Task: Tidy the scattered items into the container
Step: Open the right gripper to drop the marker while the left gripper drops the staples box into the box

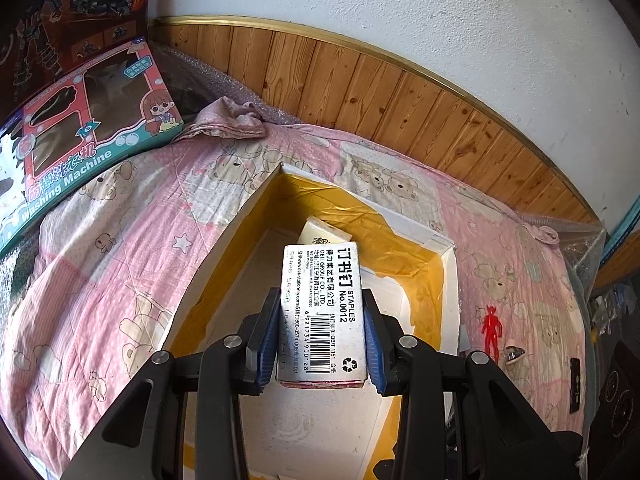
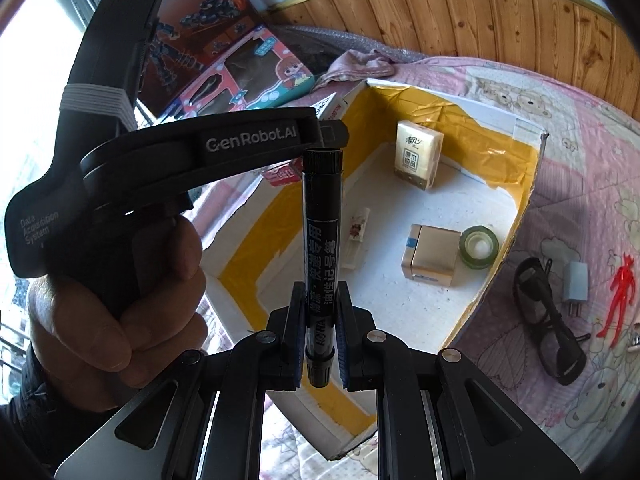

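Observation:
My left gripper (image 1: 322, 312) is shut on a white staples box (image 1: 322, 304), held above the open white container (image 1: 450, 280) lined with yellow tape. My right gripper (image 2: 319, 320) is shut on a black marker pen (image 2: 320, 240), over the container's (image 2: 516, 232) near left side. In the right wrist view the other gripper's body (image 2: 192, 152) and the hand (image 2: 120, 320) holding it fill the left. Inside the container lie a tissue pack (image 2: 418, 154), a gold box (image 2: 432, 256), a green tape roll (image 2: 479, 246) and a small white item (image 2: 358, 236).
On the pink quilt (image 1: 120, 260) right of the container lie black glasses (image 2: 548, 320), a white charger plug (image 2: 574, 286) and a red toy figure (image 2: 620, 296). Toy boxes (image 1: 88, 120) lean at the back left. A wood-panelled wall (image 1: 360, 88) runs behind.

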A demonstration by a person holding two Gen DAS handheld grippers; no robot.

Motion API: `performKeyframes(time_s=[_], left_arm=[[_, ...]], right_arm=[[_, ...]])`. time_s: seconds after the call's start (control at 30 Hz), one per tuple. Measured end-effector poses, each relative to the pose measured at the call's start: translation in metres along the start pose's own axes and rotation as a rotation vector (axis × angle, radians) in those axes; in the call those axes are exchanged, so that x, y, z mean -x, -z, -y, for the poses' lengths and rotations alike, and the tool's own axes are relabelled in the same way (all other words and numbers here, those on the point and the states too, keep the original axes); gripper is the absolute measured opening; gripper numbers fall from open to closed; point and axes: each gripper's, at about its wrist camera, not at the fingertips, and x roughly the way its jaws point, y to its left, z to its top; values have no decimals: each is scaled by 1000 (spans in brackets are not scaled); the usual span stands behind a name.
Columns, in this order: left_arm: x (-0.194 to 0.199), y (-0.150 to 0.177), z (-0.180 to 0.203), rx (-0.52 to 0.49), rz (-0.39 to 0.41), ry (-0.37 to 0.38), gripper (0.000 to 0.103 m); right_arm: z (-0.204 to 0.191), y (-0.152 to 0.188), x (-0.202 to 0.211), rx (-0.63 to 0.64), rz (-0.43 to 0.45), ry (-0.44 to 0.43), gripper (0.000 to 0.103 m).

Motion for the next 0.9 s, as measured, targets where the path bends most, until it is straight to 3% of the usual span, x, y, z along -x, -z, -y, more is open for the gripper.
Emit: performKeyframes(time_s=[0.33, 0.53, 0.9], left_arm=[[-34, -6, -6, -2, -42, -42, 38], [-50, -8, -7, -13, -63, -77, 39], [-46, -10, -4, -30, -60, -84, 39]], right_arm=[[5, -3, -15, -7, -41, 4, 14], [14, -7, -13, -45, -25, 5, 20], [18, -1, -1, -72, -2, -17, 20]])
